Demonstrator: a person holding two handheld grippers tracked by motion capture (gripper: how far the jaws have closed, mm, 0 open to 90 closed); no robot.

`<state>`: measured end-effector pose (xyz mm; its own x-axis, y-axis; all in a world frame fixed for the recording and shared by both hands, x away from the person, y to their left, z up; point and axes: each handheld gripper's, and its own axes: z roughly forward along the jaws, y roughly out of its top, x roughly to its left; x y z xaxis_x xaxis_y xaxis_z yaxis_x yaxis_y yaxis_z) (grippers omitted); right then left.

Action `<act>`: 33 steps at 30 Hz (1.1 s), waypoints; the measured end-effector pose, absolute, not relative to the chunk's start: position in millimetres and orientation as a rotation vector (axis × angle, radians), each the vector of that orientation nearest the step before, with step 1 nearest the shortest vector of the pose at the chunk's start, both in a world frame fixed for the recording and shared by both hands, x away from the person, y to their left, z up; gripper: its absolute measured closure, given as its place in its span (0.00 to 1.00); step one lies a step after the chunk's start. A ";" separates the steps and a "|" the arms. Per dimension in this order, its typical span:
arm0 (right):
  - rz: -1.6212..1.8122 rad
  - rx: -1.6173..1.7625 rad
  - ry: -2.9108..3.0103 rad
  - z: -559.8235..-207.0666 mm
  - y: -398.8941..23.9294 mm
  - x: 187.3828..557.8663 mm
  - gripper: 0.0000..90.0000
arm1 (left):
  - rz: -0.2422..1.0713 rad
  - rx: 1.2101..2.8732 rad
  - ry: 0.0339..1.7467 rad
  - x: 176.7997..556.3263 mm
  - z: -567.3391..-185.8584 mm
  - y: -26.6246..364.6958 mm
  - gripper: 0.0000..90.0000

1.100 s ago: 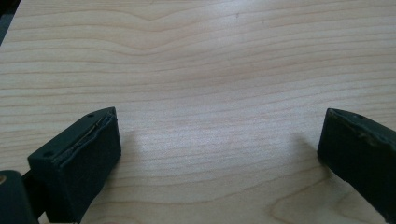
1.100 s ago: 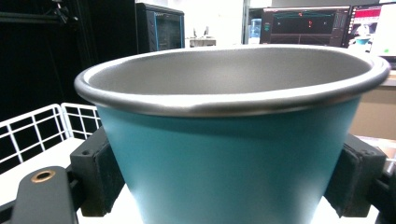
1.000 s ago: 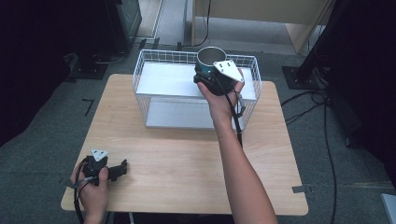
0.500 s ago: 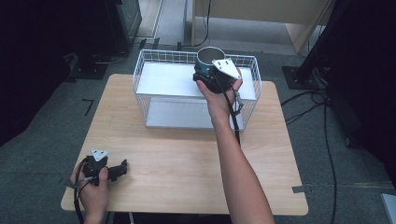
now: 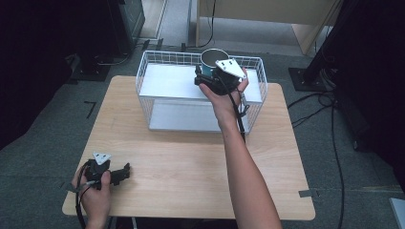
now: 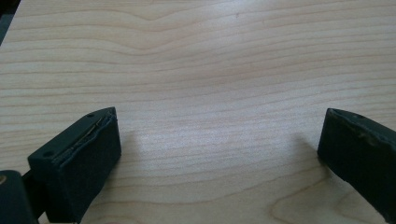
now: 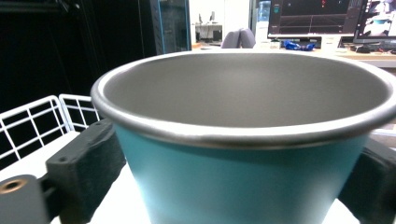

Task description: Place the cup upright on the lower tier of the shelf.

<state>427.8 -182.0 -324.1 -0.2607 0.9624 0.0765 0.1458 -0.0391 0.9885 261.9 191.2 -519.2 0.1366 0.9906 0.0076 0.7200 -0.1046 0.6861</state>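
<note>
A teal cup [image 5: 212, 59] with a steel rim and grey inside stands upright at the back of the white wire basket [image 5: 157, 64], over its white upper shelf [image 5: 167, 81]. My right gripper [image 5: 206, 78] is shut on the cup [image 7: 243, 182], one black jaw on each side of its wall. Whether the cup's base touches the shelf is hidden. My left gripper [image 5: 125, 171] rests low at the table's front left corner. In the left gripper view, my left gripper [image 6: 219, 154] is open, with bare wood between its jaws.
The basket takes up the back middle of the wooden table [image 5: 191, 162] and has a lower white shelf [image 5: 186, 117]. My right forearm [image 5: 243, 167] crosses the table's middle. A black cable [image 5: 239, 119] hangs over the basket's front. Dark stands and cables surround the table.
</note>
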 end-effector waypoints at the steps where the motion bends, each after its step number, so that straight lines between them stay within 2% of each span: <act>1: 1.381 1.222 1.485 -324.2 -182.0 427.3 0.03 | 0.659 1.884 1.638 261.9 -519.2 191.1 0.00; 33: 1.390 1.189 1.495 -336.2 -198.9 385.4 0.02 | 0.660 1.888 1.637 261.9 -519.1 191.3 0.00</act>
<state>385.4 -198.9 -336.2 -0.2780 0.9586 0.0622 0.1312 -0.0262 0.9910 261.9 191.3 -519.1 0.1380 0.9904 0.0100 0.7204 -0.1073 0.6852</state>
